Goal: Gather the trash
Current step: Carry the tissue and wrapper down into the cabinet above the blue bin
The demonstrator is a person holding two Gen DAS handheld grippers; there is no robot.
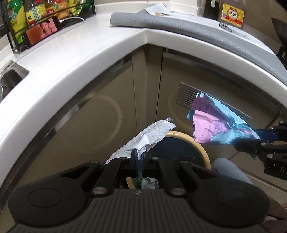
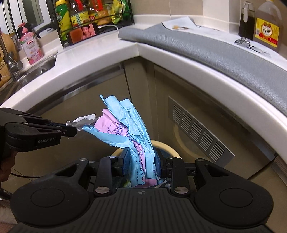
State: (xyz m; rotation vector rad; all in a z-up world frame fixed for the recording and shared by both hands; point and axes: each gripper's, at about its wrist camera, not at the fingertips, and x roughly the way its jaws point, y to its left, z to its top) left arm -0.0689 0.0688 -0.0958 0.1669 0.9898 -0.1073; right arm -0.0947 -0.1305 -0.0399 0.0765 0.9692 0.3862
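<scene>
Hanging over the yellow-rimmed bin [image 1: 200, 143] at lower centre, the left claw [image 1: 139, 155] was clenched on a white tissue [image 1: 152, 133]; rightward, the right claw [image 2: 141, 166] gripped crumpled blue-and-pink paper [image 2: 125, 125]. Both were collected, neither dropped; the desk [image 2: 107, 53] behind looked cleared of trash.

The left gripper [image 2: 71, 130], at the left edge of the right wrist view, bears "GenRobot.AI" in pale letters on its black body. At upper right, the bottle [image 2: 268, 26] has a yellow and red label reading "料酒". In the rack at upper left, a jug [image 1: 31, 13] shows the character "油". The pink sheet [image 1: 209, 125], right of centre, carries small print too blurred to read.
</scene>
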